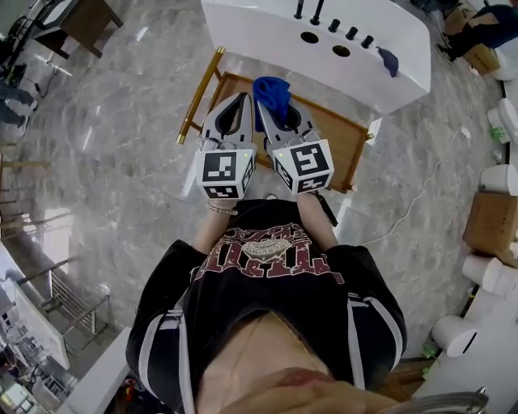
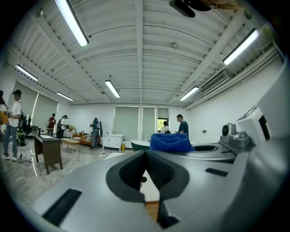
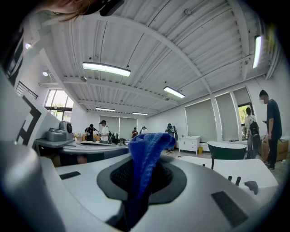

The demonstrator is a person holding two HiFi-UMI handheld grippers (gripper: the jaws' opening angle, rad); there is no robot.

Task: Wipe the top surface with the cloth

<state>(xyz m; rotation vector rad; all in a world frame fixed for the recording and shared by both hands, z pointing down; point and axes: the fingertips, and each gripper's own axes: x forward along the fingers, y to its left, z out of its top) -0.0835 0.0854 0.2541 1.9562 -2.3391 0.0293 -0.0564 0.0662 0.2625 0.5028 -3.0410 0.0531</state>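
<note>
We carry the cloth (image 1: 271, 90); it looks soft, light.
Our right gripper (image 3: 143, 168) pinches one fold; left gripper (image 2: 144, 157) closed, empty.

White counter (image 1: 243, 24): two round holes (image 1: 310, 37) in the top, a row of black tap fittings (image 1: 333, 24) beside them, a small dark blue scrap (image 1: 388, 61) at its right end. Just beside it, a wooden stand (image 1: 340, 133) sits on the grey marble floor (image 1: 121, 137). A thin cable (image 1: 413, 202) lies on the floor.
</note>
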